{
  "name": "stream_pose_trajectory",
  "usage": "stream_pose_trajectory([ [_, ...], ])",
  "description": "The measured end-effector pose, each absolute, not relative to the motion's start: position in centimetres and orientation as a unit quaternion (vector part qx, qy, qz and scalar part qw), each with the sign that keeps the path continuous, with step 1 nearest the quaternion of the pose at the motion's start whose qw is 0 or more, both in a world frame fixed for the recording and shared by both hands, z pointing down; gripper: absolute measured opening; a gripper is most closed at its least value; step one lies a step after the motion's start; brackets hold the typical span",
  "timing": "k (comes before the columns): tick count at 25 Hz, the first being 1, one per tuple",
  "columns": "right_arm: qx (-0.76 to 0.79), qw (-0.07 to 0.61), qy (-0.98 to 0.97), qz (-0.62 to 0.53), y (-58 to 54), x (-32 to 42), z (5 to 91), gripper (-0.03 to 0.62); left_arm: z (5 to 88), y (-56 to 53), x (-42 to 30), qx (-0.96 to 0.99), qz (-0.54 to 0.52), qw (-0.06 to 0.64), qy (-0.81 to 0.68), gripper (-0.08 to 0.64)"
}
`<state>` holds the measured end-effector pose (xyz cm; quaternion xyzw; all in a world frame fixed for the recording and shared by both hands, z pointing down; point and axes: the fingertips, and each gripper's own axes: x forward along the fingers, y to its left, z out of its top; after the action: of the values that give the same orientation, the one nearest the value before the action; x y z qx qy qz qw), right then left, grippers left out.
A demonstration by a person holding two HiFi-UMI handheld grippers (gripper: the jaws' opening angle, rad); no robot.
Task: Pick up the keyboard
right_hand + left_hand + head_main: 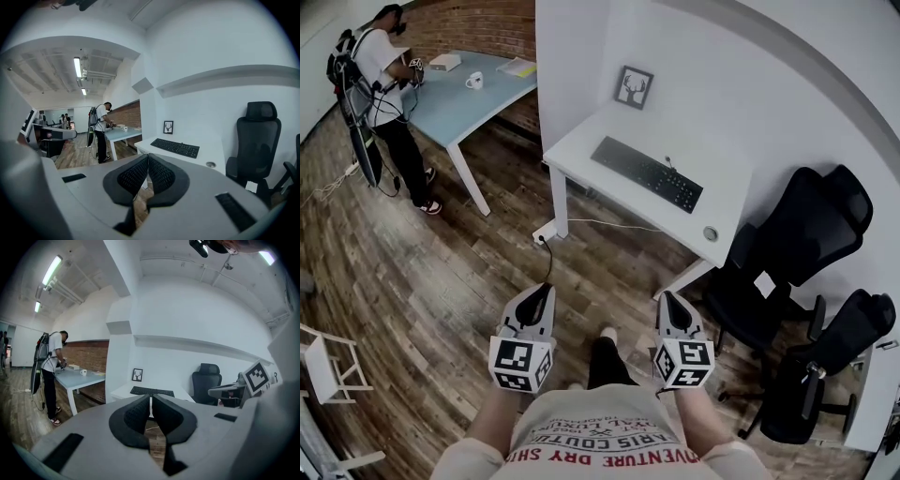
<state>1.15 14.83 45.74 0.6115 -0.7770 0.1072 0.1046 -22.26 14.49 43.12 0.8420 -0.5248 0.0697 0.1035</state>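
Lying flat on the white surface (pixel 727 183), the black keyboard (pixel 647 174) sits at about one o'clock in the head view, with a small framed picture (pixel 634 86) at its eleven o'clock. At six o'clock, the left hand-held gripper (pixel 547 289) and the right hand-held gripper (pixel 667 296) hover over the wooden floor (pixel 469 272), each with jaws pressed together on nothing. Both are aimed at the surface and well apart from it.

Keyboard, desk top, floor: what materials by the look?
Flat black keyboard: likely matte plastic, no glare on keys. White desk top: smooth laminate or painted board, even sheen. Brown floor: wood-look planks, grain and seams visible; real or vinyl unclear.
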Motion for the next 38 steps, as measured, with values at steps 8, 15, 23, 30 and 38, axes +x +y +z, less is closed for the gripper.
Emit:
stream_pose_trajectory([
  [8,0.603,0.099,-0.784,0.108,4.4,4.2,46.2,0.026,43.2,4.6,-19.4,0.832,0.08,0.101,-0.539,0.037],
  [15,0.604,0.097,-0.783,0.111,-3.7,9.2,46.2,0.026,43.2,-4.7,-14.1,0.835,0.082,0.102,-0.534,0.037],
  [23,0.629,0.1,-0.76,0.124,-9.3,13.4,47.2,0.026,44.3,-12.6,-9.5,0.853,0.091,0.109,-0.503,0.037],
  [30,0.684,0.092,-0.711,0.135,-14.2,15.7,47.6,0.026,45.1,-21.1,-7.0,0.884,0.094,0.114,-0.443,0.036],
  [38,0.762,0.072,-0.625,0.153,-20.4,17.3,47.5,0.026,45.4,-32.1,-5.3,0.921,0.106,0.111,-0.357,0.037],
])
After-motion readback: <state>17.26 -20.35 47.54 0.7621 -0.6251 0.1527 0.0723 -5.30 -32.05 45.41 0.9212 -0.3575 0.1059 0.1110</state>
